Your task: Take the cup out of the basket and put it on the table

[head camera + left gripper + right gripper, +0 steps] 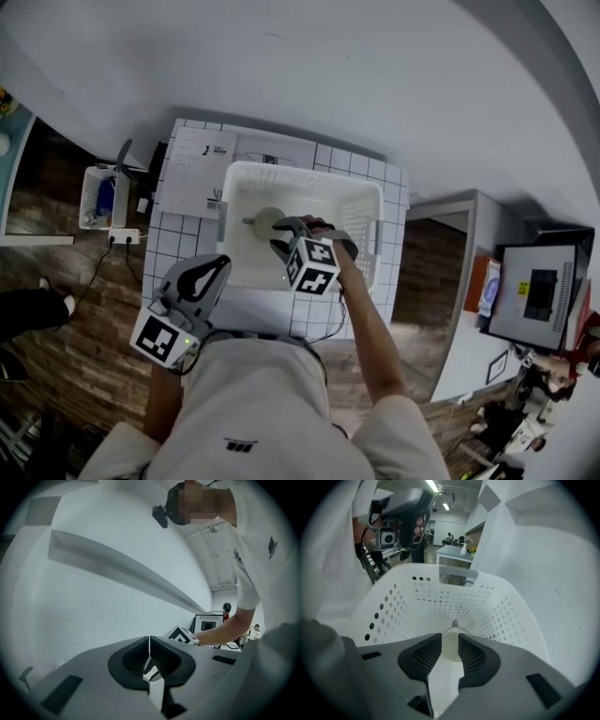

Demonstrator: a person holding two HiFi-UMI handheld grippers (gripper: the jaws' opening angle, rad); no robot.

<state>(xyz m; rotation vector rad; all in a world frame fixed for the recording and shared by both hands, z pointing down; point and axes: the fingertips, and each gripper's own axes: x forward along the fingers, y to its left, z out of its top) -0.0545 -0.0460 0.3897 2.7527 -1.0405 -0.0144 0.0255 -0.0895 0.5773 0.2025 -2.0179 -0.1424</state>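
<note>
A white perforated basket (309, 174) stands on the white tiled table (178, 246). A pale cup (267, 221) with a small handle lies on the basket's floor. My right gripper (284, 237) reaches down into the basket right at the cup. In the right gripper view the jaws (450, 637) stand apart, and the cup (451, 649) shows in the gap at their tips, inside the basket (393, 606). I see no pad pressing on it. My left gripper (221, 263) hovers at the table's near left, outside the basket, shut on nothing (149, 641).
Printed sheets (202, 159) lie on the table left of the basket. Beyond the table's left edge sit a small white crate (97, 197) and a power strip (124, 236). A cabinet with a monitor (539, 295) stands at the right. Wooden floor surrounds the table.
</note>
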